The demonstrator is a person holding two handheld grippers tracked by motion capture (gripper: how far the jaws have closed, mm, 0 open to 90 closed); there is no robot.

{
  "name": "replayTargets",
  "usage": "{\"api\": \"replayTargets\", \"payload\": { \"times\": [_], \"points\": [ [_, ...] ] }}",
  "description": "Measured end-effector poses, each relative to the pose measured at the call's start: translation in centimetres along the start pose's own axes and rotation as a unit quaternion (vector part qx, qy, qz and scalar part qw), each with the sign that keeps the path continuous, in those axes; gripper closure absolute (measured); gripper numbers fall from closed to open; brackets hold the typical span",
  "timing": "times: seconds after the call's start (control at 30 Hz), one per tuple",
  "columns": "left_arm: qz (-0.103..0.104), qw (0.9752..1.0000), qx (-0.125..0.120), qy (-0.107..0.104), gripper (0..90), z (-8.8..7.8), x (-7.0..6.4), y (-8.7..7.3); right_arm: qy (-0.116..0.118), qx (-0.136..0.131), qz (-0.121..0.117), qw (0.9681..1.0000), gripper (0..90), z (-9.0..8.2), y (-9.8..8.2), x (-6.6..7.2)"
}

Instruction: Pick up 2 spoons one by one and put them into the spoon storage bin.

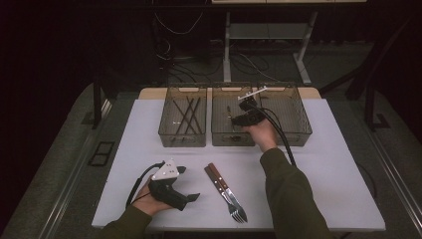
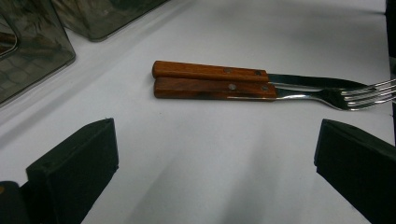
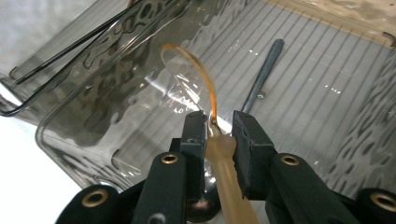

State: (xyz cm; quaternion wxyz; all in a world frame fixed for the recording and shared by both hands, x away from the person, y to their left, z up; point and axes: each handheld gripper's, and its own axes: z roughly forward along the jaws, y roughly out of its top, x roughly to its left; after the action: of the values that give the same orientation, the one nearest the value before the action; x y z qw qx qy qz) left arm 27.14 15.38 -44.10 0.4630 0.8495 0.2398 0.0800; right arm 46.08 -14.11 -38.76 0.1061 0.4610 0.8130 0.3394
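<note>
High view first, going left to right: my left gripper [image 1: 188,184] sits low on the white table top [image 1: 323,164] near the front edge, jaws spread wide with nothing between them. In the left gripper view, the wooden-handled steel knife [image 2: 224,72] and wooden-handled steel fork [image 2: 219,88] lie side by side just ahead, handles touching. At the back there's a row of three smoky clear plastic bins; the left bin [image 1: 182,115] has a few thin dark sticks [image 1: 186,115] in it. My right gripper [image 1: 247,117] is over the middle bin [image 1: 233,119], and the right gripper view shows it pinching a clear plastic spoon with a beige handle [image 3: 219,144], bowl pointing down into the bin. A dark utensil [image 3: 264,74] lies on the bin floor.
</note>
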Motion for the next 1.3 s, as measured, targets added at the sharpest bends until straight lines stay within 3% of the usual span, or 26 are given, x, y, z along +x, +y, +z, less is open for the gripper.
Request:
{"api": "replayTargets", "payload": {
  "times": [0.07,0.13,0.23,0.5,0.67,1.1,1.3],
  "points": [
    [0.001,1.0000,0.000,-0.001,0.0,0.0,0.0,0.0,0.013,-0.005,0.011,0.9999,62.5,-0.2,0.0,-0.1],
    [0.001,1.0000,0.001,0.000,0.0,0.0,0.0,0.0,0.008,-0.015,0.006,0.9998,57.8,-0.5,-0.1,-0.1],
    [-0.001,1.0000,-0.001,-0.001,0.0,0.1,0.0,0.0,0.018,-0.035,0.005,0.9992,53.3,-1.4,-0.2,-0.2],
    [-0.001,1.0000,0.002,0.001,0.0,0.1,0.0,-0.1,0.054,-0.069,0.003,0.9962,44.7,-4.4,-1.1,-0.5],
    [-0.007,1.0000,0.002,0.003,0.0,0.2,-0.1,-0.1,0.058,-0.084,-0.010,0.9947,40.6,-6.4,-2.3,-0.3],
    [-0.007,0.9999,0.006,0.006,0.0,0.2,-0.1,-0.1,0.078,-0.097,-0.023,0.9919,41.8,-9.1,-7.2,0.2],
    [-0.009,0.9999,0.007,0.007,0.0,0.2,0.0,-0.2,0.082,-0.083,-0.037,0.9924,51.3,-9.6,-9.3,0.8]
  ]
}}
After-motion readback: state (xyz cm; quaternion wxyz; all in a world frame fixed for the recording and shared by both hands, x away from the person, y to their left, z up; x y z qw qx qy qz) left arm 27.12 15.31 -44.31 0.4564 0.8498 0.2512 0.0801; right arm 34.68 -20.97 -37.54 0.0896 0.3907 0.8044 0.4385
